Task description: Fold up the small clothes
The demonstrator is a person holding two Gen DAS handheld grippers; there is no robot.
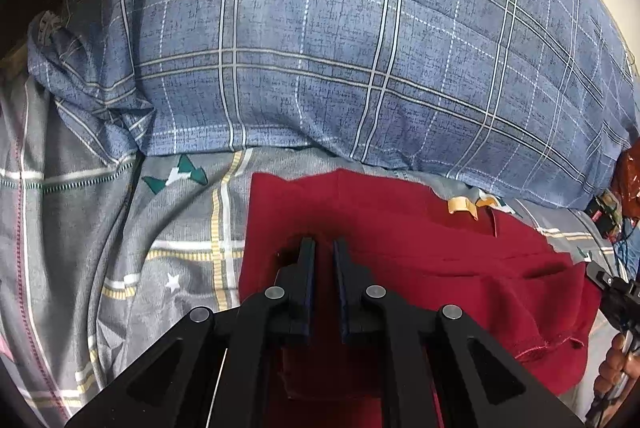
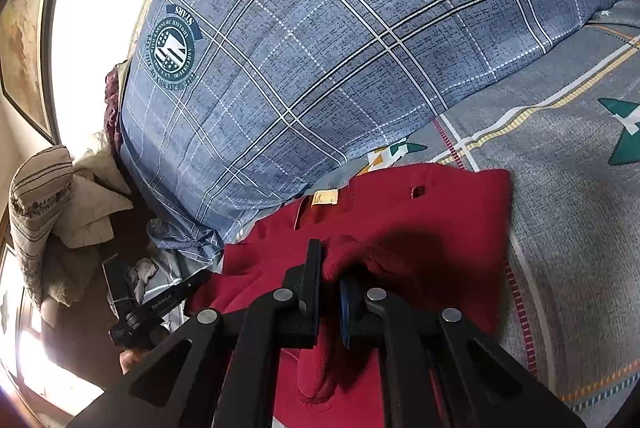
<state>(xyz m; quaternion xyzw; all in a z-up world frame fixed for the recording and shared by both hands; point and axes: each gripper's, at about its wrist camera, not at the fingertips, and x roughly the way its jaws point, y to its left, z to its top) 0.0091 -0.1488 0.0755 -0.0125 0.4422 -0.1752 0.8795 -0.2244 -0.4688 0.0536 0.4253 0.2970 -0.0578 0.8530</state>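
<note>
A small dark red garment [image 1: 460, 268] lies on the grey patterned bedsheet [image 1: 180, 228], with a tan neck label [image 1: 460, 205] near its far edge. My left gripper [image 1: 324, 248] hovers over the garment's left part with its jaws nearly closed and a narrow gap between them; no cloth shows between the tips. In the right wrist view the same garment [image 2: 440, 211] shows its label [image 2: 326, 196]. My right gripper [image 2: 330, 260] is shut on a bunched fold of the red cloth, which hangs down between its fingers.
A large blue plaid pillow [image 1: 340, 39] with a round green emblem lies just beyond the garment and also shows in the right wrist view [image 2: 320, 59]. Striped cushions [image 2: 40, 211] sit at the left. The other hand-held gripper [image 2: 148, 304] appears at the lower left.
</note>
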